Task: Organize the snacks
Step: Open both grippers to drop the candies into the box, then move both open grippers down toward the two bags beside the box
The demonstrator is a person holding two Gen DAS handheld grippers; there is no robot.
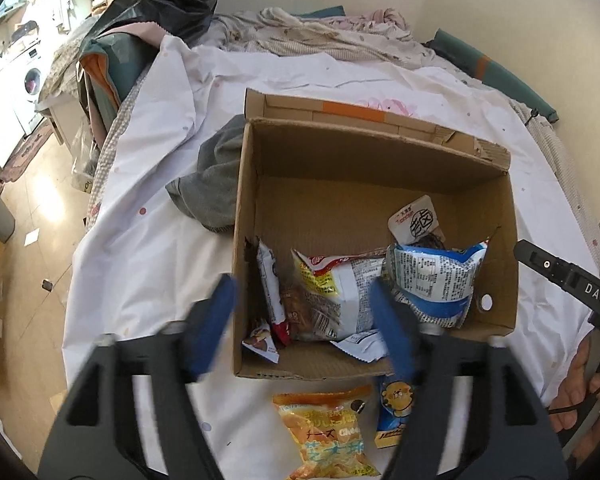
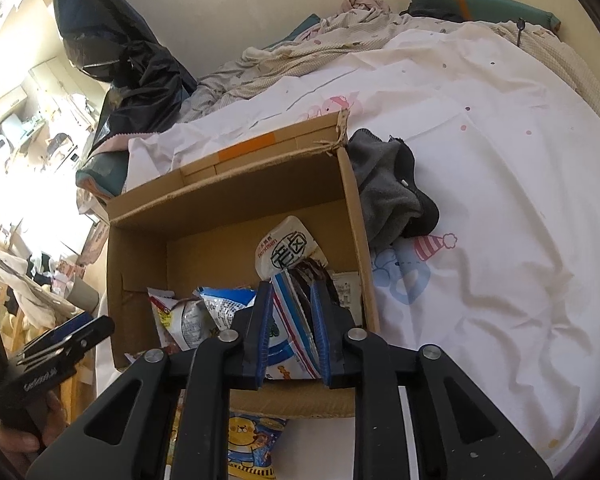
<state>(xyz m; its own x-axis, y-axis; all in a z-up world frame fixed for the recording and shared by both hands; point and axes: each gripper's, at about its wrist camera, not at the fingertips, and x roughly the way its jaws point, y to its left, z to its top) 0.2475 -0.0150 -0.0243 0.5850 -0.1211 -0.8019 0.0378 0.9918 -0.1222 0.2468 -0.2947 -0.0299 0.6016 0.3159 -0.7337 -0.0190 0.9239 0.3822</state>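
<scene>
Right tool [image 2: 290,328] grips a striped snack packet [image 2: 290,344]; left tool [image 1: 304,320] gapes wide.

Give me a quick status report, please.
Left hand-held gripper open, empty. Right hand-held gripper around a striped packet over the box. Two packets outside.

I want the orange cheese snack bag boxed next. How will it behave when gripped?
The orange cheese snack bag looks puffy and crinkled, so probably light and yielding. Its glossy film may slip. The contents look like brittle puffs, likely crushable.
</scene>
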